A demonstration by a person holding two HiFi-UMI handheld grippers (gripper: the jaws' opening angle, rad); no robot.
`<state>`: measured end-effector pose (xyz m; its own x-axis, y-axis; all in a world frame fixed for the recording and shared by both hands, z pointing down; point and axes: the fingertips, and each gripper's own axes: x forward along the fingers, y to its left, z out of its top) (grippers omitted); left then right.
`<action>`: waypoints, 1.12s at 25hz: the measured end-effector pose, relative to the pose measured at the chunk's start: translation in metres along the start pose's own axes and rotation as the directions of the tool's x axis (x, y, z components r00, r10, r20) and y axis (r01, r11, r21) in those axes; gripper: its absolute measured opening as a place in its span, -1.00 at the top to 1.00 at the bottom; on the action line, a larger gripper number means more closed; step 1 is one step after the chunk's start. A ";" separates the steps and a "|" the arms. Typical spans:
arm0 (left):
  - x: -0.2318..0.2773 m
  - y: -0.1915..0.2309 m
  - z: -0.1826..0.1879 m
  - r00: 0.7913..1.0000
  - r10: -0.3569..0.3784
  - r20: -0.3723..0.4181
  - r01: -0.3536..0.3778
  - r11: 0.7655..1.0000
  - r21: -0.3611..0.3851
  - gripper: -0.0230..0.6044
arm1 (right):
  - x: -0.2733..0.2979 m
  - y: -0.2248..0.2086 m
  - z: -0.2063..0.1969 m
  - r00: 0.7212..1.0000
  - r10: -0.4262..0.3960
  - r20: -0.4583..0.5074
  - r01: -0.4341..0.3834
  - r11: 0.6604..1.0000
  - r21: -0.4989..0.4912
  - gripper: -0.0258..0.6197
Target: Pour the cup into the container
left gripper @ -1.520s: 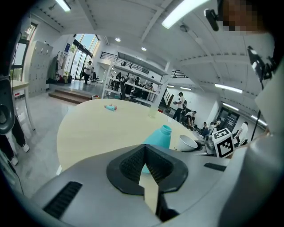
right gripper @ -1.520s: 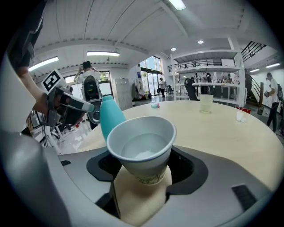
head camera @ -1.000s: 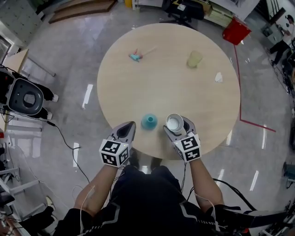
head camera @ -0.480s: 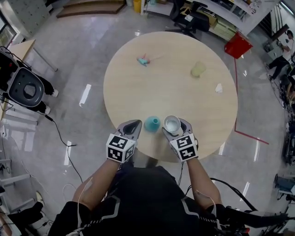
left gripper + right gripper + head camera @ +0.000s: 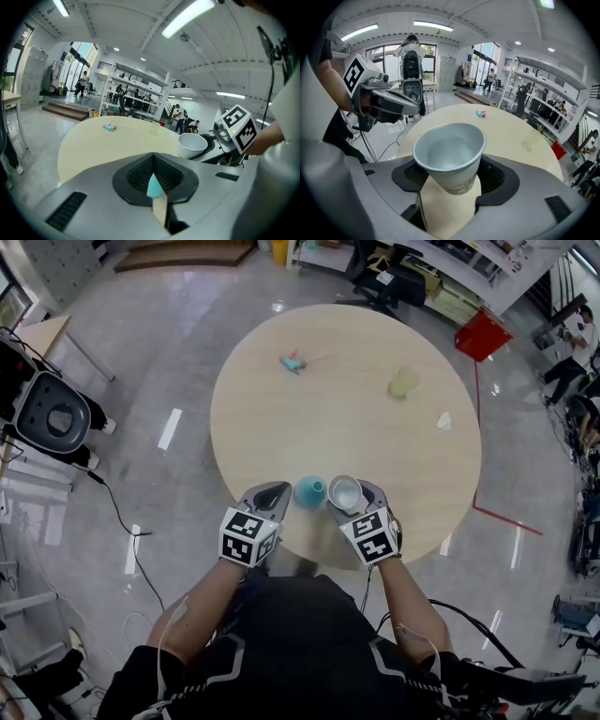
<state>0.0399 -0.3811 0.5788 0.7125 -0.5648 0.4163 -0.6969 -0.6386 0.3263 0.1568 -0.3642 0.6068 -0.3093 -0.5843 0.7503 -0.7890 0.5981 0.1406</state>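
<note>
Right claw grips a white cup holding liquid, just beside the teal container on the bench; left claw hovers closed and empty; pouring appears not yet begun.

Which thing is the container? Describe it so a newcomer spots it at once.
On the round beige table, look at the near edge, between the left gripper and the right gripper, which holds a white paper cup. The container is the small vessel standing there, just left of that cup. It alone is teal with an open round mouth; the far cup is pale yellow.
</note>
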 end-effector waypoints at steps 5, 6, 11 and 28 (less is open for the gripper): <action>0.002 -0.002 -0.004 1.000 -0.013 -0.006 0.013 1.000 -0.009 0.93 | 0.002 0.002 -0.003 0.999 0.002 -0.042 -0.003 1.000 -0.020 -0.05; 0.002 -0.003 -0.004 1.000 -0.017 -0.006 0.017 1.000 -0.013 0.93 | 0.002 0.002 -0.003 0.999 0.002 -0.053 -0.004 1.000 -0.026 -0.05; 0.003 -0.004 -0.002 1.000 -0.020 -0.007 0.020 1.000 -0.012 0.93 | 0.003 0.002 -0.002 0.994 0.003 -0.111 -0.012 0.997 -0.078 -0.05; 0.003 -0.002 -0.003 1.000 -0.028 -0.007 0.028 0.999 -0.019 0.93 | 0.008 0.001 -0.003 0.968 -0.026 -0.249 -0.023 0.981 -0.192 -0.05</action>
<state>0.0429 -0.3801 0.5819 0.7315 -0.5429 0.4125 -0.6779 -0.6443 0.3540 0.1551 -0.3663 0.6153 -0.1466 -0.4452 0.8833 -0.6651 0.7054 0.2451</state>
